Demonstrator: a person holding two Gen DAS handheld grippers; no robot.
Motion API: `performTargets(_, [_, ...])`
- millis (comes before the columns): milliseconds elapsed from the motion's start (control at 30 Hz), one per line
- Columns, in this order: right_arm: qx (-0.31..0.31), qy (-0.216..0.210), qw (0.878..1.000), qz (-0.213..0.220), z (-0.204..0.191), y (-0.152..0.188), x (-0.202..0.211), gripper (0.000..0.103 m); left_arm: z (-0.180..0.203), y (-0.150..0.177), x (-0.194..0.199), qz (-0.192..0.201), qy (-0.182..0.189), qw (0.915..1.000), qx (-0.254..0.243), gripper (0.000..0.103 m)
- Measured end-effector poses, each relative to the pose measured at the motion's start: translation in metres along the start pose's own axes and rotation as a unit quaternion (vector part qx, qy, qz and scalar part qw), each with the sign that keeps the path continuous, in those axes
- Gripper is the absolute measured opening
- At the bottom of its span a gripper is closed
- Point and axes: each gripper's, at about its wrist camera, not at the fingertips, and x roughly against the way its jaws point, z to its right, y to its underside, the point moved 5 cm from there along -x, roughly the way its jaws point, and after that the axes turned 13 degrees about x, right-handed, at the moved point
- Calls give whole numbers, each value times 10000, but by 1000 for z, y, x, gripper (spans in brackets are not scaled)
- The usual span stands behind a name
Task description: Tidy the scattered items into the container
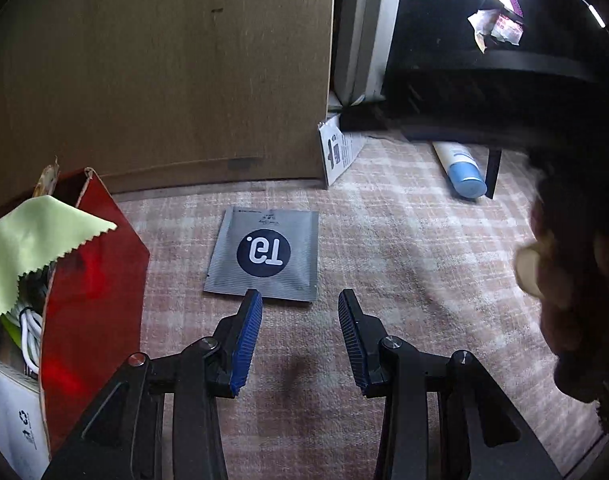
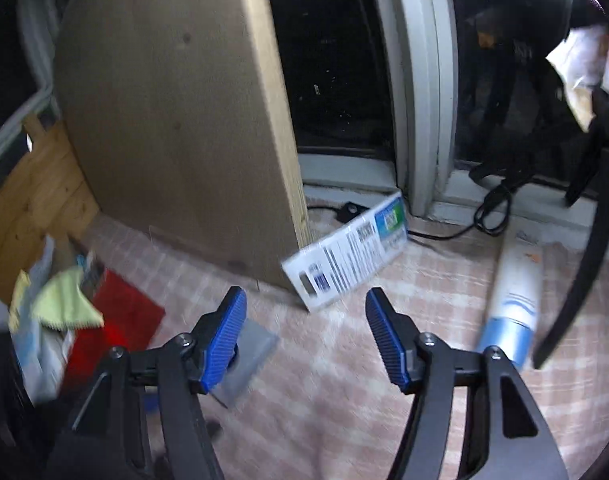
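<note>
Pink checked carpet (image 1: pixel 404 248) covers the floor, bounded at the far side by a tall wooden panel (image 1: pixel 156 72) and a window frame (image 2: pixel 428 92). At the left, a red container (image 1: pixel 92 280) is seen with a yellow-green cloth (image 1: pixel 36 244) draped over its rim and white cable inside. A grey sachet (image 1: pixel 266 254) lies flat on the carpet just right of the container, immediately beyond the left gripper (image 1: pixel 300 298), whose jaws are spread with nothing between them. The right gripper (image 2: pixel 304 296) is likewise released and empty. A white printed box (image 2: pixel 344 254) leans against the panel's corner, and a white-and-blue tube (image 2: pixel 512 300) lies further right.
</note>
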Motion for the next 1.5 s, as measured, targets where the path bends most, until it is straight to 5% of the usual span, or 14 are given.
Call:
performTargets(33, [-261, 24, 9996, 85, 6, -1, 2, 43, 0, 0, 1, 12, 34, 10000, 7, 38])
performTargets(100, [-837, 40, 9964, 144, 21, -1, 2, 14, -1, -1, 5, 60, 133, 9999, 92, 38])
performTargets(367, [-1712, 231, 9850, -28, 35, -8, -17, 18, 0, 0, 6, 79, 248, 9996, 70, 38])
performTargets(733, [-1818, 467, 9810, -488, 36, -16, -45, 25, 1, 0, 12, 126, 436, 9990, 31, 38])
performTargets(933, [-1877, 272, 9808, -455, 37, -5, -33, 23, 2, 0, 13, 109, 509, 9986, 42, 38])
performTargets(1200, [-2386, -231, 9704, -286, 50, 19, -8, 5, 3, 2, 20, 78, 641, 9978, 135, 38])
performTargets(1500, [-2403, -824, 9669, -231, 42, 46, 38, 5, 12, 11, 33, 58, 706, 9975, 38, 38])
